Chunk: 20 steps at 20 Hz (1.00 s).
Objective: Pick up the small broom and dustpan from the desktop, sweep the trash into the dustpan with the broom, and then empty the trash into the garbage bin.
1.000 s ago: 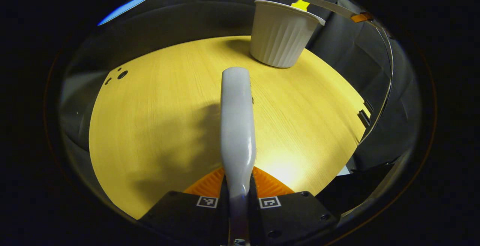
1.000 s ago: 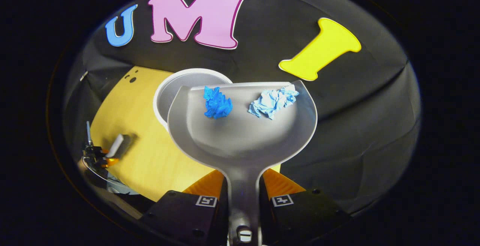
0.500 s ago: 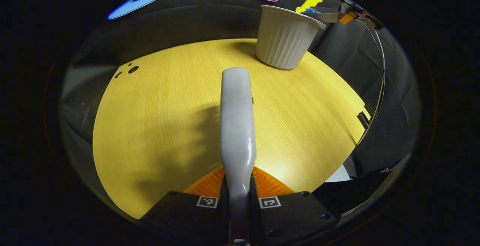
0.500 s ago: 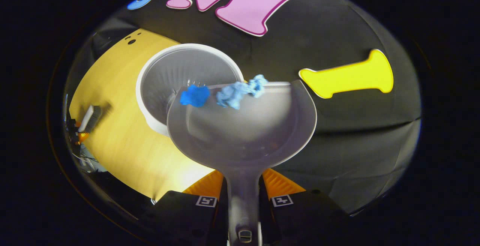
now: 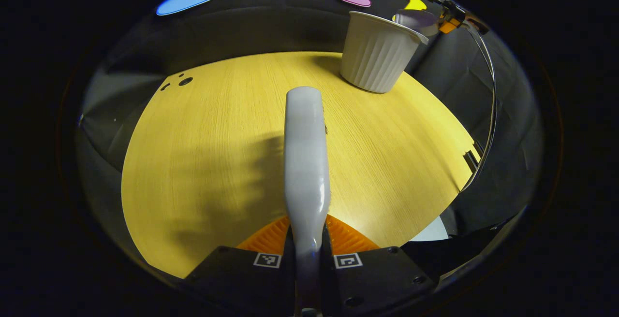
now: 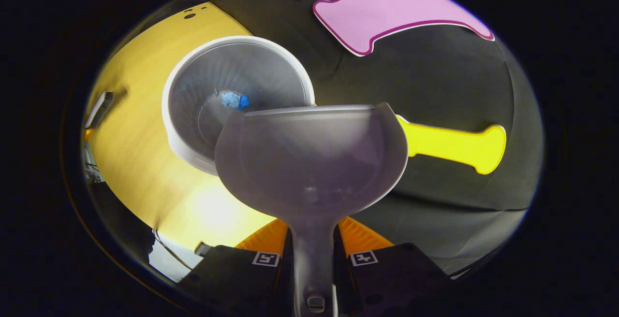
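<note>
My left gripper is shut on the pale handle of the small broom, which points forward over the yellow wooden table. The white ribbed garbage bin stands at the table's far right. My right gripper is shut on the handle of the grey dustpan, tipped with its lip over the bin. The pan looks bare. Blue crumpled paper lies at the bin's bottom. The left gripper view has the dustpan above the bin's rim. The broom lies far left in the right gripper view.
Small dark holes mark the table's far left corner. A thin cable arcs down past the table's right edge. A white sheet lies below the near right corner. The black cloth wall stands close behind the bin.
The dustpan has tipped further over the bin, and both blue paper wads slid off its lip into the bin. The left gripper with the broom has shifted only slightly.
</note>
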{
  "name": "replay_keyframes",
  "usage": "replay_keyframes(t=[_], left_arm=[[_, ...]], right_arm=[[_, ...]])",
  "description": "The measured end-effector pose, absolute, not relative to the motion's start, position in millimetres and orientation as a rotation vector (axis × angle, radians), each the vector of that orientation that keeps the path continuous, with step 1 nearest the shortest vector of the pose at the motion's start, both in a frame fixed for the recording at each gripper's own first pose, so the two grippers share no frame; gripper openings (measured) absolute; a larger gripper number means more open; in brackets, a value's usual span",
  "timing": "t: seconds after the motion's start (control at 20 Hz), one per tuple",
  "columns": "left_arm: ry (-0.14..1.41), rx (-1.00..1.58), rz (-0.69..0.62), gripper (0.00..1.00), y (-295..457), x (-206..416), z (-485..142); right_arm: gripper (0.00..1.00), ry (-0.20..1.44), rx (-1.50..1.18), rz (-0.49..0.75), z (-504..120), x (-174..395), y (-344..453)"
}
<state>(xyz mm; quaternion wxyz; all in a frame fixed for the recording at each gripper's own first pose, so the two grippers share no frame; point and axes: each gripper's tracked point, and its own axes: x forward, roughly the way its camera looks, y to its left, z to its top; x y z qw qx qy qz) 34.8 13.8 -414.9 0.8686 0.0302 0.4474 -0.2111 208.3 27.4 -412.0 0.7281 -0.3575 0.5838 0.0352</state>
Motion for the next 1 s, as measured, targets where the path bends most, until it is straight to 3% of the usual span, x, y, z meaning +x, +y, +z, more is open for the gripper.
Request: replay_keyframes(t=[0.35,0.7,1.0], left_arm=[[0.932,0.052,-0.422,0.25,15.9,36.5,-411.9],[0.924,0.057,-0.415,0.25,19.3,42.9,-404.1],[0.923,0.063,-0.433,0.25,16.1,40.8,-402.5]], right_arm=[[0.38,1.24,-0.606,0.099,-403.1,215.9,44.8],[0.38,1.062,-0.22,0.079,-367.8,215.5,72.8],[0.38,0.926,-0.074,0.098,-314.2,171.6,100.4]])
